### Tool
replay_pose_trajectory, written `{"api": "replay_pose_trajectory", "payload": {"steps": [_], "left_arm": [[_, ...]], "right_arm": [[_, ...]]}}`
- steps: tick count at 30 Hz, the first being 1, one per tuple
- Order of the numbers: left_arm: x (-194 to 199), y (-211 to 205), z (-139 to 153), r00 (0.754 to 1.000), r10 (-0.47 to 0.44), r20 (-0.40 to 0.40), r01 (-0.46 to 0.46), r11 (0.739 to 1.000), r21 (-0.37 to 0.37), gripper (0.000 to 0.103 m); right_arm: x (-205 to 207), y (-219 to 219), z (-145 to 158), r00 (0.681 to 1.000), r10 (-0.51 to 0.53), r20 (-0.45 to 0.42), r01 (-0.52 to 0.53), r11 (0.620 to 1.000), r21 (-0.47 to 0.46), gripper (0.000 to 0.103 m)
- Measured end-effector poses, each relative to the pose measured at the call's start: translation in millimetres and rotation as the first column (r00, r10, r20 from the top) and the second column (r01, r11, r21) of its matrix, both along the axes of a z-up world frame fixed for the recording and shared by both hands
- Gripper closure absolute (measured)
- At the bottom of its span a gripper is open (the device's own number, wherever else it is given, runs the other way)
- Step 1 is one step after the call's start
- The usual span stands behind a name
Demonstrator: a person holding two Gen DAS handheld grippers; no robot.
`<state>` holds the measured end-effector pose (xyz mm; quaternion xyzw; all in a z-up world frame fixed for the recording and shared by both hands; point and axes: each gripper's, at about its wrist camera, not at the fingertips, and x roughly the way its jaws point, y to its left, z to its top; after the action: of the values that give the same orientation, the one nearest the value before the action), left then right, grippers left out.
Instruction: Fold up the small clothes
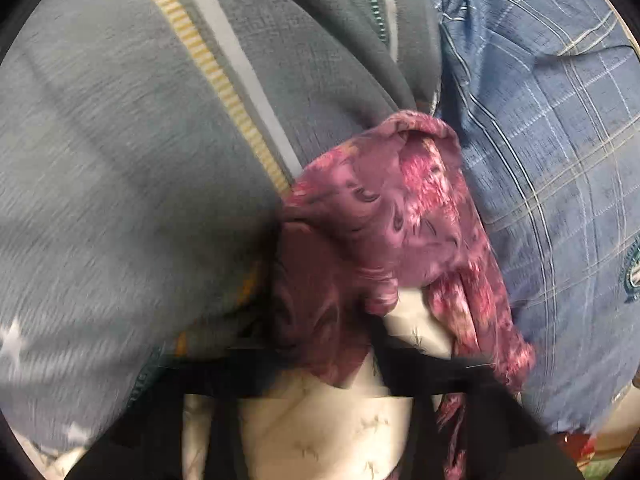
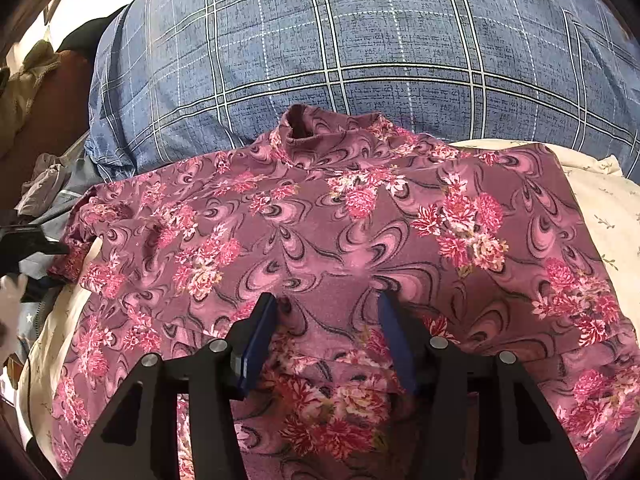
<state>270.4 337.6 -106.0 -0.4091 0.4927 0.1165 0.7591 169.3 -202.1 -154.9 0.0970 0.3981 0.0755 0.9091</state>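
A pink floral top (image 2: 320, 232) lies spread on the cream sheet (image 2: 600, 200), its collar toward the blue plaid pillow. My right gripper (image 2: 328, 312) hovers over its middle with the blue-padded fingers (image 2: 260, 336) apart and nothing between them. In the left wrist view a bunched sleeve of the same top (image 1: 392, 232) hangs in front of my left gripper (image 1: 340, 360), whose dark fingers are blurred and partly covered by the cloth; it appears shut on the sleeve. The left gripper also shows at the left edge of the right wrist view (image 2: 28, 240), at the sleeve end.
A blue plaid pillow (image 2: 360, 48) lies behind the top. A grey garment with a yellow zipper (image 1: 120, 160) fills the left of the left wrist view. More clothes (image 2: 44, 184) are piled at the far left.
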Motion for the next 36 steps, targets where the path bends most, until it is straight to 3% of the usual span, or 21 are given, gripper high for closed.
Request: {"api": "replay_pose_trajectory", "payload": {"steps": [3,8,13,15,18,21,25,29,31,34,36], "left_arm": [[-6,-4,10,0.999,0.006,0.044,-0.005,1.000,-0.020,0.096],[-29,-43,71,0.978,-0.078,0.192,0.077,0.997,0.010,0.097],[-37,-103,136,0.931,-0.178,0.317,0.176,0.984,0.036,0.096],[-31,-138,154,0.910,-0.234,0.341,0.218,0.972,0.085,0.096],[-29,-181,166,0.890,-0.304,0.341,0.292,0.953,0.086,0.096],[-17,-242,158,0.859,-0.397,0.322,0.390,0.916,0.091,0.096],[14,-322,113,0.822,-0.515,0.242,0.516,0.854,0.062,0.096],[34,-385,42,0.797,-0.599,0.078,0.596,0.801,0.062,0.094],[39,-405,5,0.767,-0.642,-0.009,0.641,0.767,-0.014,0.094],[45,-413,-9,0.722,-0.691,-0.031,0.687,0.721,-0.089,0.088],[46,-411,5,0.689,-0.725,0.022,0.722,0.683,-0.106,0.078]], "right_arm": [[0,-3,-1,1.000,0.008,0.005,-0.009,0.999,0.032,0.044],[0,-8,-1,1.000,0.022,0.011,-0.023,0.996,0.081,0.039],[-1,-12,-1,1.000,0.023,0.014,-0.025,0.993,0.116,0.039],[0,-15,0,1.000,0.025,0.008,-0.025,0.990,0.137,0.039],[-1,-17,7,0.999,0.024,-0.031,-0.021,0.993,0.118,0.040],[-19,-27,26,1.000,-0.024,0.010,0.024,1.000,0.012,0.040],[-45,-56,32,0.992,-0.119,0.031,0.123,0.978,-0.169,0.037],[-57,-77,9,0.993,-0.117,-0.028,0.112,0.983,-0.143,0.037],[-65,-74,7,0.995,-0.097,0.014,0.098,0.983,-0.153,0.032],[-63,-69,6,0.997,-0.078,0.005,0.078,0.982,-0.172,0.024],[-63,-69,7,0.998,-0.069,0.003,0.069,0.984,-0.167,0.022]]}}
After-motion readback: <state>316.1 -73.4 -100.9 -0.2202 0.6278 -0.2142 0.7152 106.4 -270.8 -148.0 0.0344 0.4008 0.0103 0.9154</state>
